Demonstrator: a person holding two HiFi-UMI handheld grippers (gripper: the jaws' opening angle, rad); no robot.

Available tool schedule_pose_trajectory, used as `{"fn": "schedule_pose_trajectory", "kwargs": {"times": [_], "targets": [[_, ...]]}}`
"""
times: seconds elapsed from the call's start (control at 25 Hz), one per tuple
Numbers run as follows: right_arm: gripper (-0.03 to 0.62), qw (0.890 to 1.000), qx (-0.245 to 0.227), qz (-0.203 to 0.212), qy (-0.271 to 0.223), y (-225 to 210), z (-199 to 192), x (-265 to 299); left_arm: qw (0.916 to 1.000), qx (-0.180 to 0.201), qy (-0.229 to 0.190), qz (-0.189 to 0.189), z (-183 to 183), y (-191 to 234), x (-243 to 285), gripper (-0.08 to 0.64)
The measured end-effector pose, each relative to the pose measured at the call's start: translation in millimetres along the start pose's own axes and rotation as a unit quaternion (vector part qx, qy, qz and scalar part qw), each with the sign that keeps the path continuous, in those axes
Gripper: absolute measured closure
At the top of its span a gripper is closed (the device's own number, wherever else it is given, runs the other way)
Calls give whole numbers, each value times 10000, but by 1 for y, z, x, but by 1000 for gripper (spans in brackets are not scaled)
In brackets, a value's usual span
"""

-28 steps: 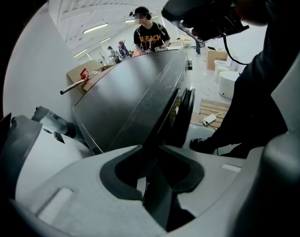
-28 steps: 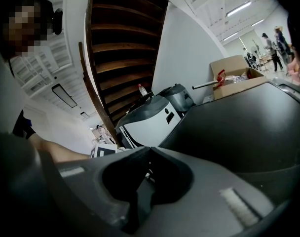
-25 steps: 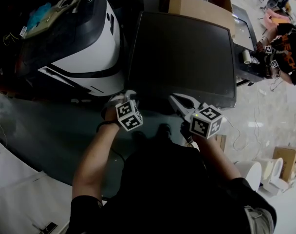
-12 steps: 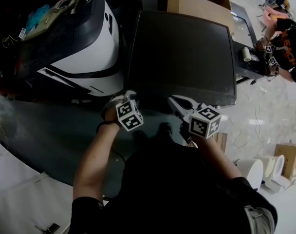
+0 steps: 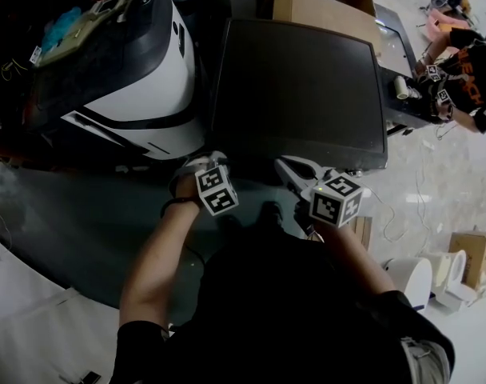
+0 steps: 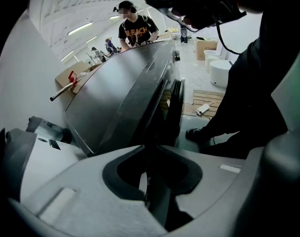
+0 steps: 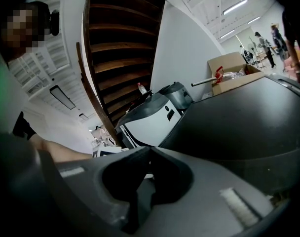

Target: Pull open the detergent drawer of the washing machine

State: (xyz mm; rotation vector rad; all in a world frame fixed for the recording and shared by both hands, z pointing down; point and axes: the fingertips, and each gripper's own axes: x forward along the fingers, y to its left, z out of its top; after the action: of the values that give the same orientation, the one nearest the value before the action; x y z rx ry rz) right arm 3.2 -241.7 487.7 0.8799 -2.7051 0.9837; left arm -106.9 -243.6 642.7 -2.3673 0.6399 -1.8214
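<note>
The dark washing machine (image 5: pixel 299 86) fills the middle of the head view, seen from above. Its detergent drawer sits on the front face, hidden below the top's near edge. My left gripper (image 5: pixel 211 160) points steeply down at the front-left corner. In the left gripper view its jaws (image 6: pixel 149 147) are closing, and the tips pinch a thin dark front edge of the machine (image 6: pixel 159 110), which I take to be the drawer's front. My right gripper (image 5: pixel 283 166) hovers at the front edge further right. Its jaws (image 7: pixel 149 149) are shut with nothing in them, over the machine's top (image 7: pixel 239 127).
A white and black appliance (image 5: pixel 147 62) stands close on the machine's left. A cardboard box (image 5: pixel 323 10) sits behind the machine. A person (image 5: pixel 467 78) works at the far right. White tubs (image 5: pixel 435 282) and a box (image 5: pixel 473 254) stand on the floor at the right.
Both grippers stay at the machine's front edge, and the left one has edged slightly right. The person at the far right has shifted a little.
</note>
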Motion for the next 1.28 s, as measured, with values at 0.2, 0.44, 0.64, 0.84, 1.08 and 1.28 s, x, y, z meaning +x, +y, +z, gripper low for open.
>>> {"fn": "schedule_pose_trajectory", "kwargs": {"times": [0.2,0.44,0.64,0.84,1.08,1.28], "targets": [[589,9998,35,-161,-61,4,-4,-3,9997,87,-229,11,6,-4,-5,472],[589,9995,55,-305,-90,14,-12,0,9992,225,-301,102,4,6,-8,472],[589,9988,94,-473,-89,26,-22,7,9983,422,-386,130,0,8,-8,486],[589,9977,129,-652,-101,34,-38,7,9968,531,-531,260,-1,10,-8,489],[589,9966,172,-808,7,42,-57,-2,9968,448,-625,223,-5,3,-7,453],[589,9967,81,-813,-14,43,-53,-10,9971,355,-623,242,-4,2,-10,449]]}}
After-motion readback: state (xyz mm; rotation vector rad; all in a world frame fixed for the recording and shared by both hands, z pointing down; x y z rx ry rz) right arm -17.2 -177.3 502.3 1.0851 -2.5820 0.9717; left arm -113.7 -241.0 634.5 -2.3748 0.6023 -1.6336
